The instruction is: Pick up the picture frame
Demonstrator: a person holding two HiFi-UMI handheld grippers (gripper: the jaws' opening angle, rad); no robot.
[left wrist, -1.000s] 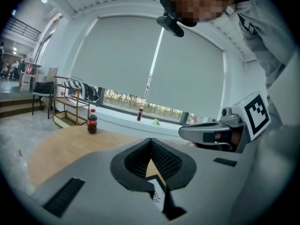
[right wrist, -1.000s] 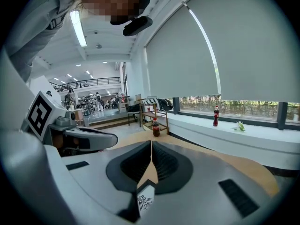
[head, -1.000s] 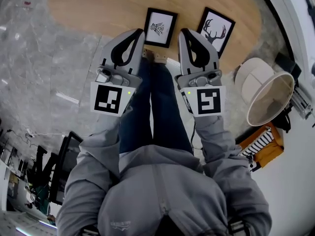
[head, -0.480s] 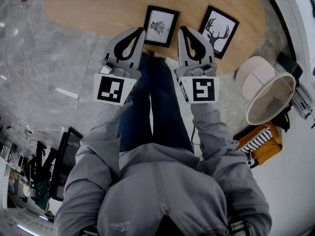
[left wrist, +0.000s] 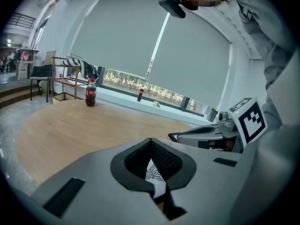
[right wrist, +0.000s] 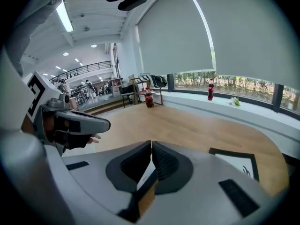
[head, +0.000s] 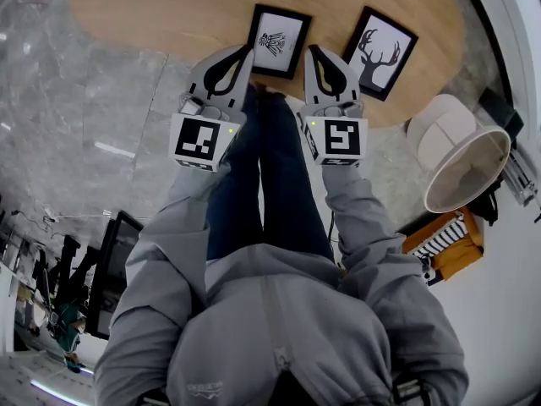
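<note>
On the wooden bench (head: 169, 7), just past the person's knees: 2 black picture frames, both lying flat, apart from each other.

- Line-drawing frame (head: 277, 41): portrait, long axis runs away from the person, slight tilt. Sits just beyond the tips of both tools, roughly between them.
- Deer frame (head: 382, 53): further to the right, turned more on the diagonal. Only the right tool is near it.

Left hand-held gripper (head: 243, 53): jaws pressed together, nothing pinched. Its own view shows the line drawing through the gap under the pads, so it is aimed about straight at that frame. It is just short of the near-left corner and not touching.

Right hand-held gripper (head: 314, 53): jaws also together, empty. It points at the bare strip of bench between the 2 frames, w/ the line-drawing frame's right edge just beside it.

Judgement: the line-drawing frame is the likely target, w/ each tool near one of its long edges. Either tool's jaws must spread before any grip. A flat frame on a bench gives only its rim to bite. Approach not finished, pick not begun.
</note>
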